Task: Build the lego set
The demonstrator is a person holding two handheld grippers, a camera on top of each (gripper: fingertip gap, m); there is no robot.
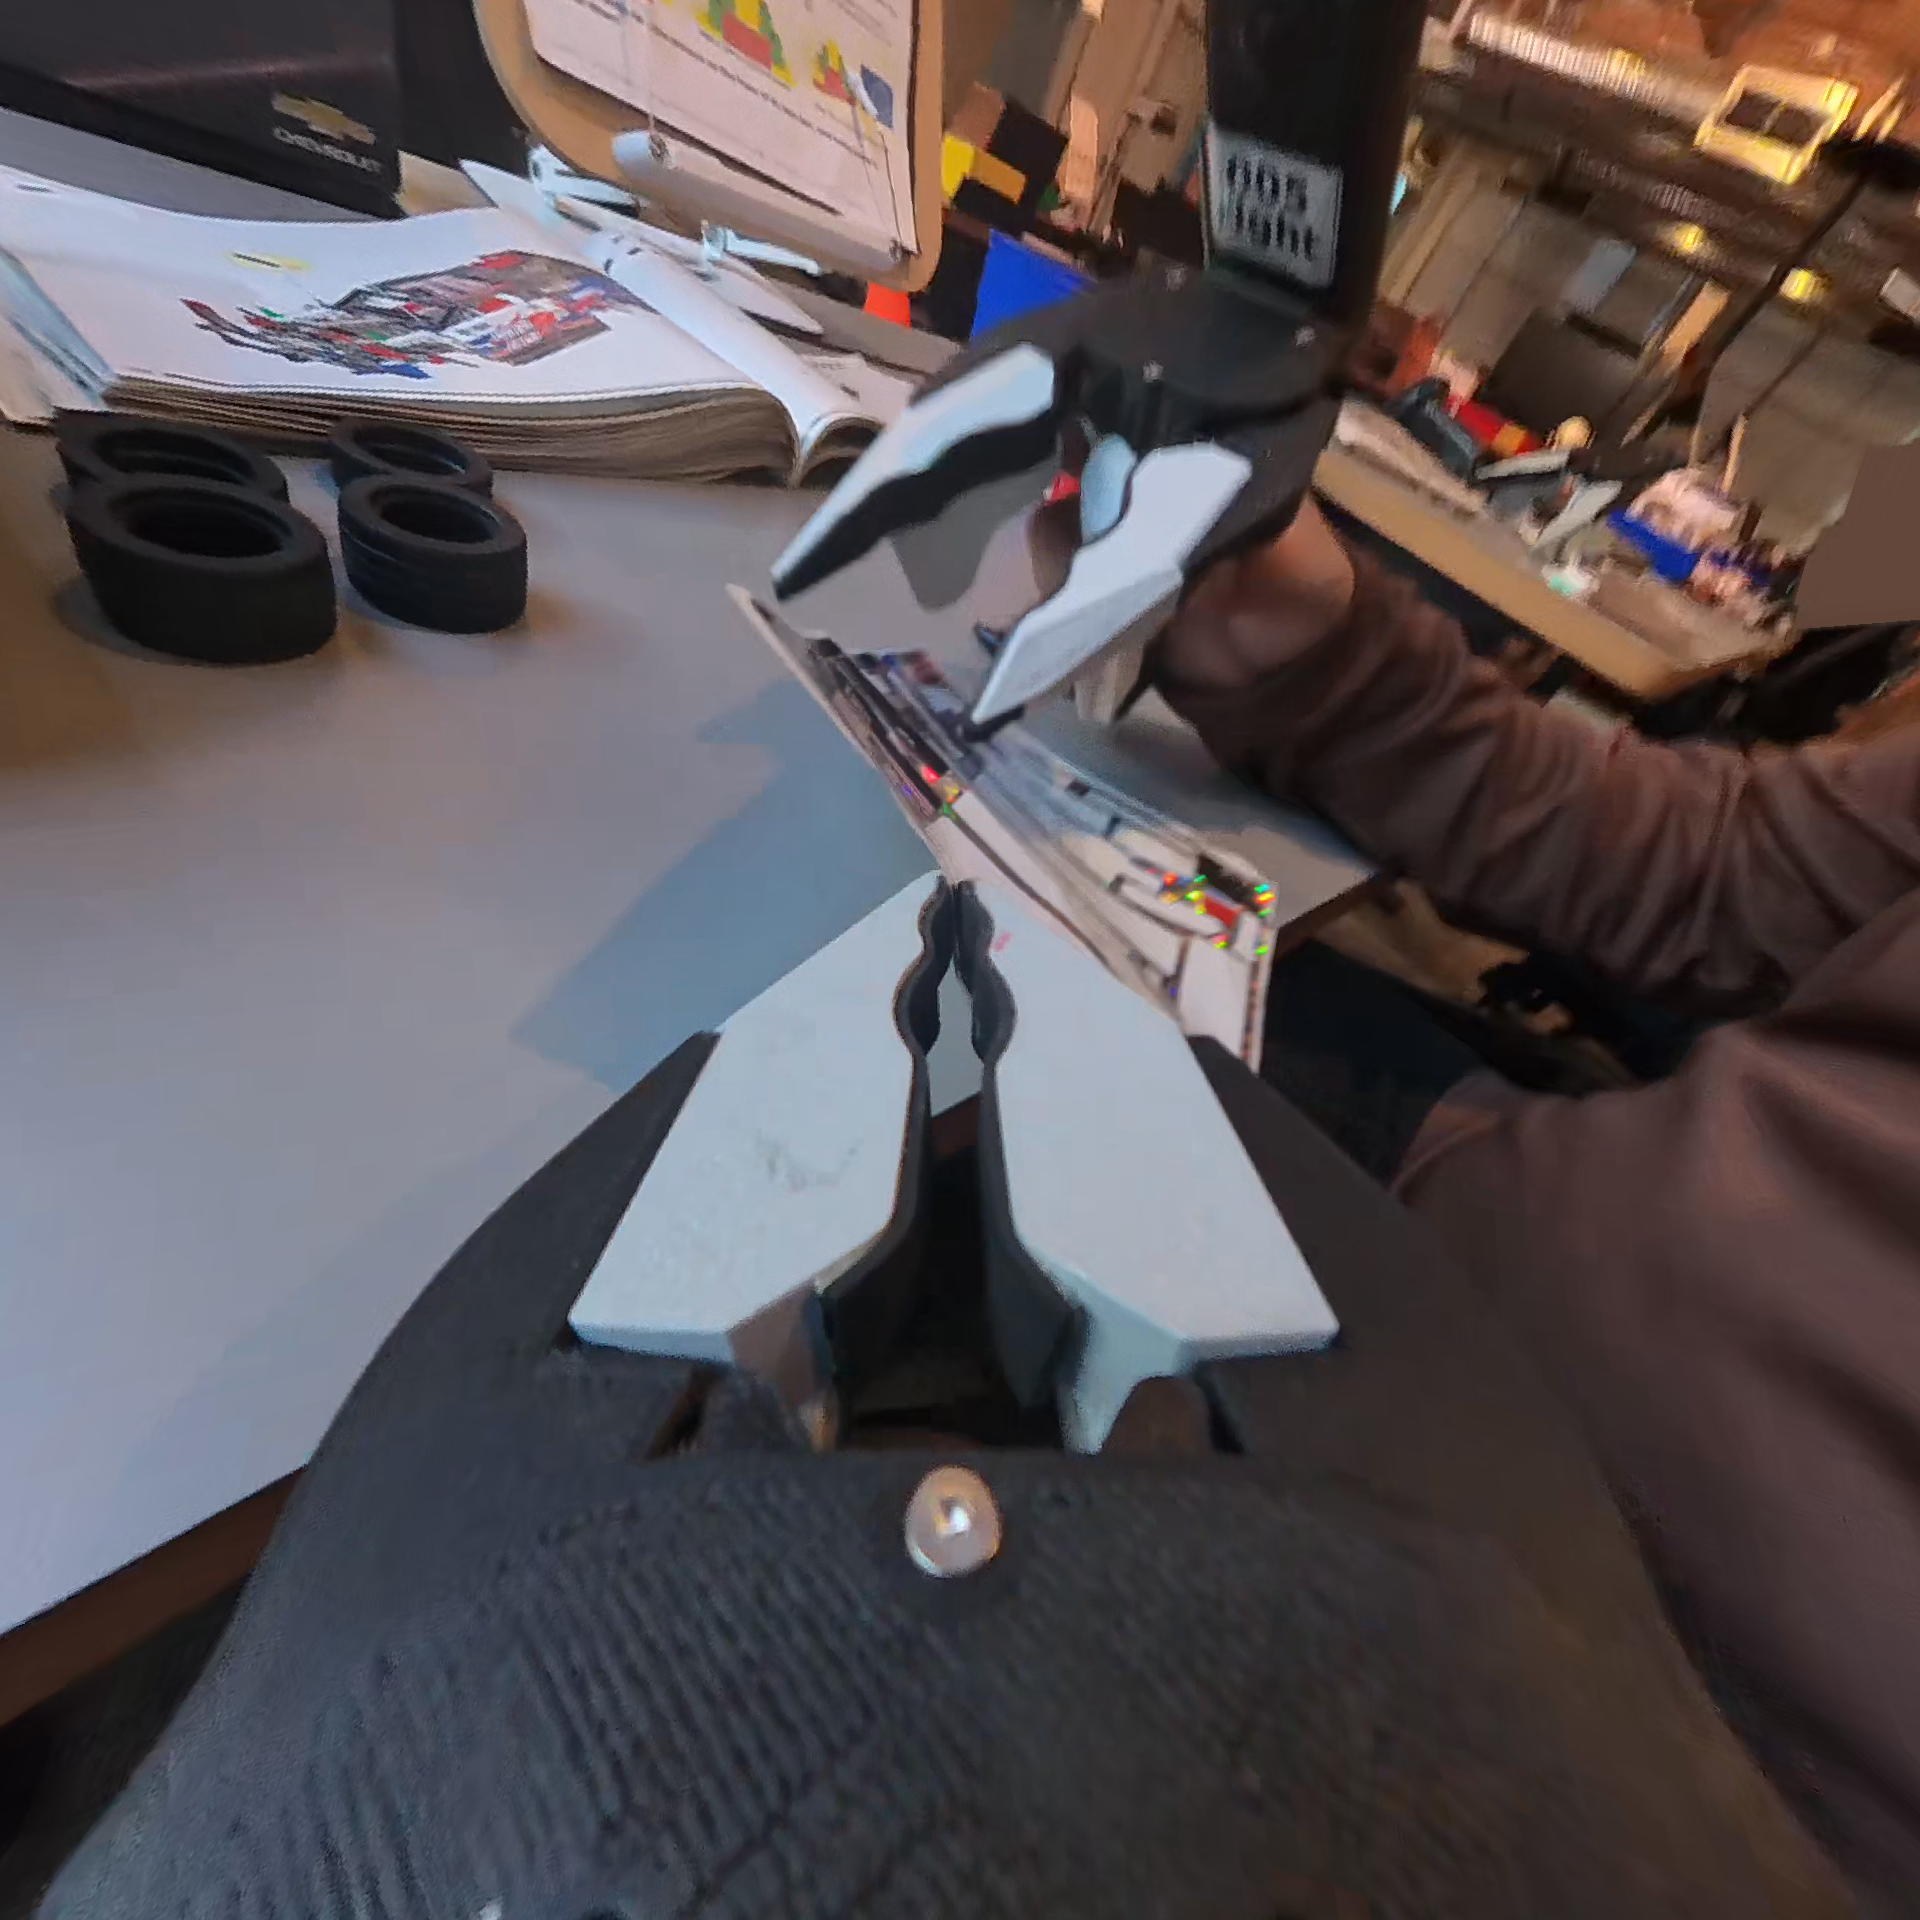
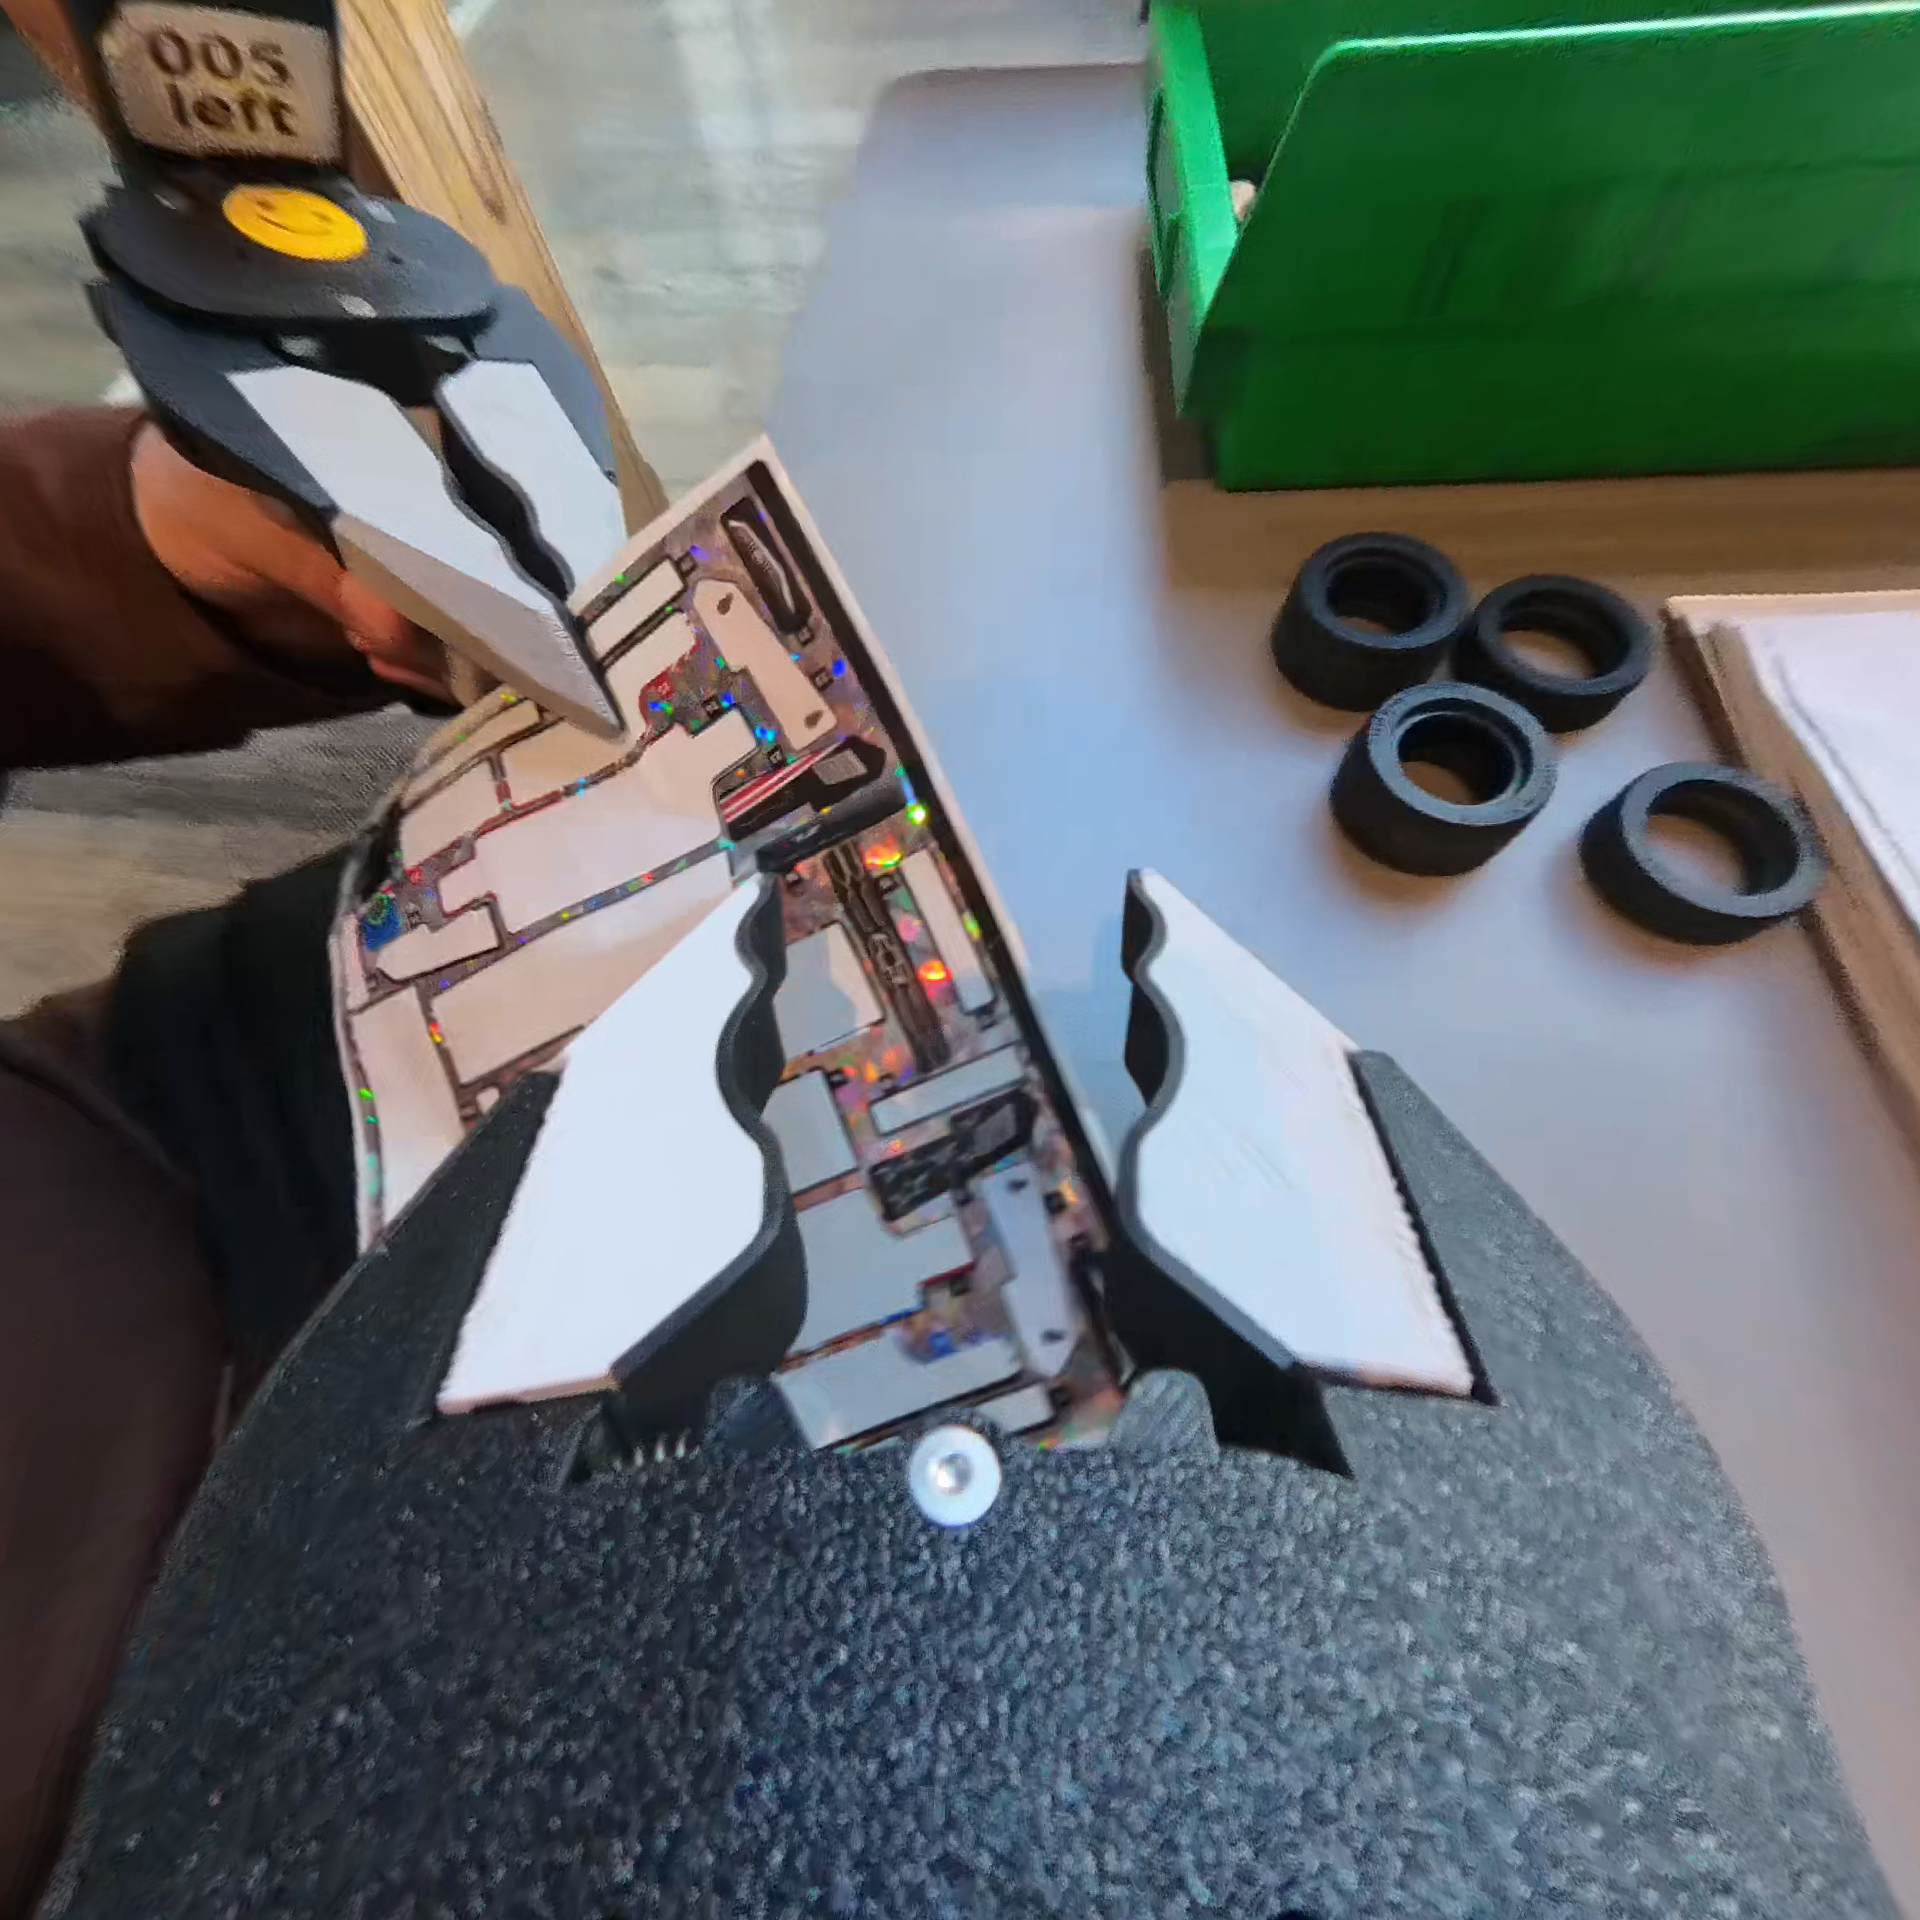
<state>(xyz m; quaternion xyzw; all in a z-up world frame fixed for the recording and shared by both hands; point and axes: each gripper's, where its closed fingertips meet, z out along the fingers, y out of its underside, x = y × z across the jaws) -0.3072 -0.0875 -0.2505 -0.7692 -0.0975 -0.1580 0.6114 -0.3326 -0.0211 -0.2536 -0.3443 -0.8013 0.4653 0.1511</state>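
Pinching the near edge of a holographic sticker sheet (image 1: 1049, 821), the left gripper (image 1: 951, 904) sits at the centre of the left wrist view with its two fingers pressed together on the sheet. The sheet is held off the grey table (image 1: 312, 883), tilted, running from mid-frame toward the right. In the same view the right gripper (image 1: 883, 644) comes in from the upper right with its fingers spread apart, the lower tip touching or nearly touching the sheet's printed face.

Seen from the right wrist view, the right gripper (image 2: 945, 894) stands wide apart, the sticker sheet (image 2: 644, 862) showing between and beyond its fingers, nothing gripped. The left gripper (image 2: 597, 707) enters from the upper left of that frame, clamped on the sheet, a hand (image 2: 239, 551) behind it.

Four black rubber tyres (image 2: 1444, 790) lie on the table at the right of the right wrist view, near a green bin (image 2: 1558, 312) in the upper right. An open instruction booklet (image 1: 416, 332) lies in the upper left of the left wrist view, behind the tyres
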